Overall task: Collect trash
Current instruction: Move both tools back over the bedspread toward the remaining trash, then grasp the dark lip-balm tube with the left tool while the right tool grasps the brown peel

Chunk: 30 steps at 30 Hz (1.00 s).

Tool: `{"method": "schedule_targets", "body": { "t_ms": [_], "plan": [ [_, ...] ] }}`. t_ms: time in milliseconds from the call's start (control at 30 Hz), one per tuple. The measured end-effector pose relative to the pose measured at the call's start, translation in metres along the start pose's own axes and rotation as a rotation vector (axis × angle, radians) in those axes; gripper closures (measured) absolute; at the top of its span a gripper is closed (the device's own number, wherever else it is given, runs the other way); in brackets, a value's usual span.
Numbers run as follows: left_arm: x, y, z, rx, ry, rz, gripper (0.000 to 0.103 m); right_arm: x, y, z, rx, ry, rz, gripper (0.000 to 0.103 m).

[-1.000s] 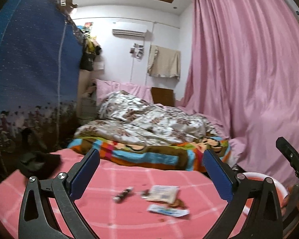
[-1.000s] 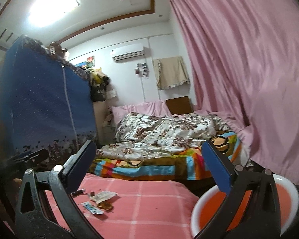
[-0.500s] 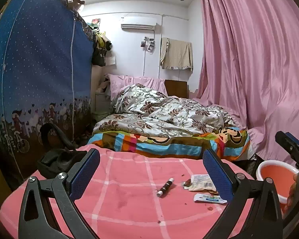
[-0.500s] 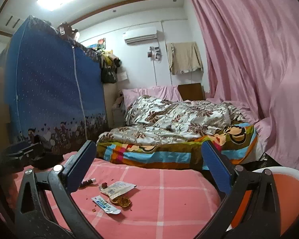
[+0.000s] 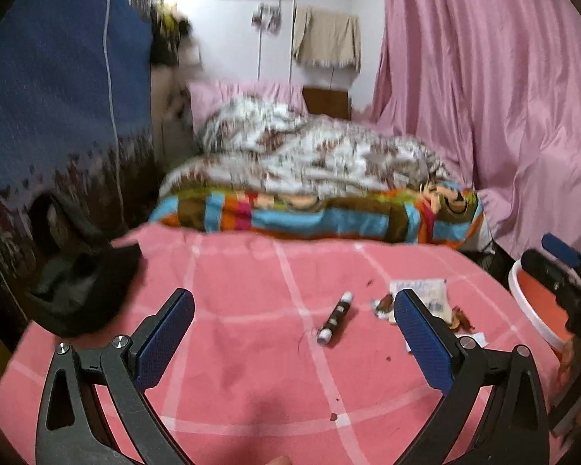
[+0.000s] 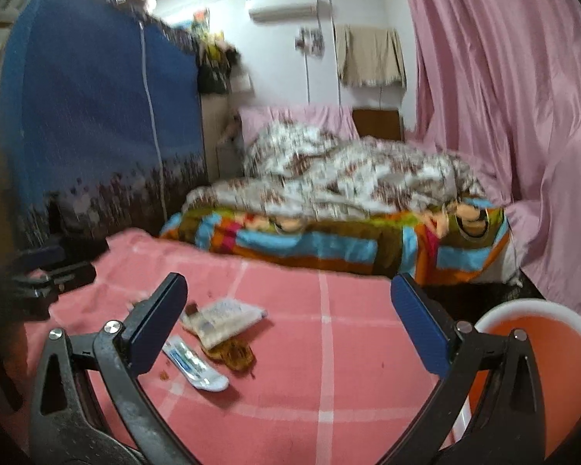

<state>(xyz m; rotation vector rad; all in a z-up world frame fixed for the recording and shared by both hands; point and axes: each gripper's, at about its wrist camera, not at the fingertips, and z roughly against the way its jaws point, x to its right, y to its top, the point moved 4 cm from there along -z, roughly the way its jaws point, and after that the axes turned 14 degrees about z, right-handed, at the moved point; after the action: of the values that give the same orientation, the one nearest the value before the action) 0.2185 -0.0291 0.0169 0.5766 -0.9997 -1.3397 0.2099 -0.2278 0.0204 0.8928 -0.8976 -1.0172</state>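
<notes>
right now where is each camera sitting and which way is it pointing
Left wrist: on the left gripper, open, low over the pink checked cloth, facing the bed; the tube lies ahead, the right gripper shows at right.
Right wrist: on the right gripper, open, facing the bed from further right; the orange bin is beside it.
Shared: the white wrapper, the cloth, the bed.

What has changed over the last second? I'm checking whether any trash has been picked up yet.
Nothing has been picked up. Both hand-held grippers tilted down and moved closer to the litter: the left hand-held gripper now frames the small tube, the right hand-held gripper the white wrapper and the blue-and-white packet. Both stay open and empty; the trash and the orange bin have not shifted.
</notes>
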Motion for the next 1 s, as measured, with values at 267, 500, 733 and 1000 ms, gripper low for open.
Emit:
{"method": "schedule_targets", "body": {
  "t_ms": [267,500,733,1000],
  "plan": [
    [0.004,-0.007,-0.036,-0.178,-0.046,0.01,0.022,-0.011,-0.019,-0.034,-0.18,0.098,0.002,0.02],
    [0.012,-0.016,-0.061,-0.299,-0.059,-0.01,0.056,-0.021,-0.032,-0.047,-0.264,0.175,-0.007,0.032],
    [0.016,-0.021,-0.076,-0.352,-0.055,-0.027,0.085,-0.027,-0.039,-0.056,-0.315,0.235,-0.008,0.053],
    [0.023,-0.027,-0.071,-0.337,-0.035,-0.08,0.095,-0.024,-0.044,-0.061,-0.338,0.306,-0.066,0.066]
  ]
}}
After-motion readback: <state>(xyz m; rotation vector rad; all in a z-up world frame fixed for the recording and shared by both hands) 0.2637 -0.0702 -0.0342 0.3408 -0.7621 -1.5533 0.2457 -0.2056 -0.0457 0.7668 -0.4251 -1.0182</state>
